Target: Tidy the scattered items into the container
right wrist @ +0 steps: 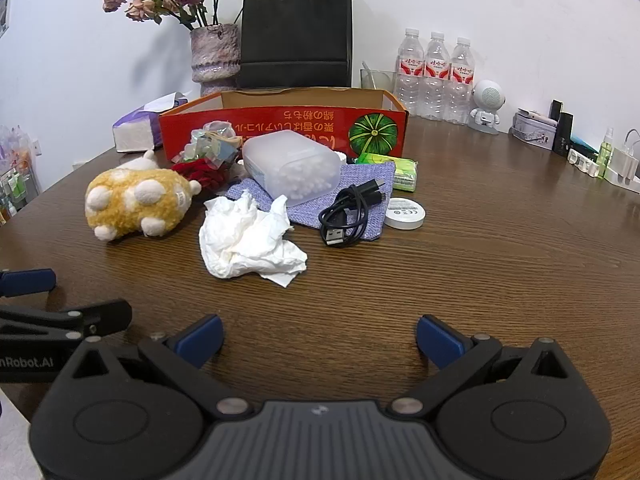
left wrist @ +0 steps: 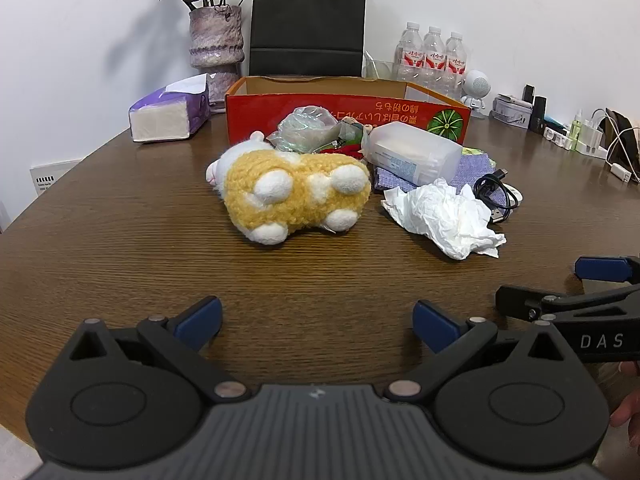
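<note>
Risk: tissue (right wrist: 248, 236) light and crumpled, likely to tear or slip from a shallow pinch. Cable (right wrist: 352, 212) loose-coiled, apt to snag and drag the cloth (right wrist: 308, 204) beneath. Swab case (right wrist: 292, 168) resting on that cloth, liable to shift with it.

Left gripper (left wrist: 316, 326) spread wide, empty, low over bare table (left wrist: 120, 240); plush (left wrist: 292, 196) straight ahead, apart. Right gripper (right wrist: 318, 338) likewise wide and empty; tissue nearest, ahead and slightly left. Box (right wrist: 280, 120) behind the clutter, open-topped; contents possibly nil, interior mostly hidden.
</note>
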A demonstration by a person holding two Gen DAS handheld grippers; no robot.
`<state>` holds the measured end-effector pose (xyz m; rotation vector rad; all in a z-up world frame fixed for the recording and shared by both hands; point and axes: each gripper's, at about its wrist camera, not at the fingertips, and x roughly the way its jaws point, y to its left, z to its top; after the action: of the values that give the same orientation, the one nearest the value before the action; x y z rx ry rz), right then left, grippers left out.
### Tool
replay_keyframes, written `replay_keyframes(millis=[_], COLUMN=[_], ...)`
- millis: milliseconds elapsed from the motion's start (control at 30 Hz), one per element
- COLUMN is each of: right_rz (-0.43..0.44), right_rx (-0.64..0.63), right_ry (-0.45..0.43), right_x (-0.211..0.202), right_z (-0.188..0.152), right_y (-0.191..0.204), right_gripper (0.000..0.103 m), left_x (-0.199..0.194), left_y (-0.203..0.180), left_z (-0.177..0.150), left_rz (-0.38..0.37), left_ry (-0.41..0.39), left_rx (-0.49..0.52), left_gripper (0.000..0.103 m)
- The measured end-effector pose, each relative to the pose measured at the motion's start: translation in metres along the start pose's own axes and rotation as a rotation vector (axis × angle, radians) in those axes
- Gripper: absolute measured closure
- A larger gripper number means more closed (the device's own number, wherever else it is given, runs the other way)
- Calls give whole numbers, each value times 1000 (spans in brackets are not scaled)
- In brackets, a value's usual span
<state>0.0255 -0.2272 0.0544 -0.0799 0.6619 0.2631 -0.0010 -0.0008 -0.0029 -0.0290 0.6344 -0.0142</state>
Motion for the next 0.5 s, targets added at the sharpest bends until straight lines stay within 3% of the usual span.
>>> replay_keyframes(millis=[500], right_rz=[0], right_rx=[0], right_ry=[-2], right_x=[0], right_z=[0], right_y=[0], right_gripper=[0], left_x=[0], left_y=[0], left_z=[0], left_rz=[3], left_ry=[-2], left_rx=[6], left_gripper=[0])
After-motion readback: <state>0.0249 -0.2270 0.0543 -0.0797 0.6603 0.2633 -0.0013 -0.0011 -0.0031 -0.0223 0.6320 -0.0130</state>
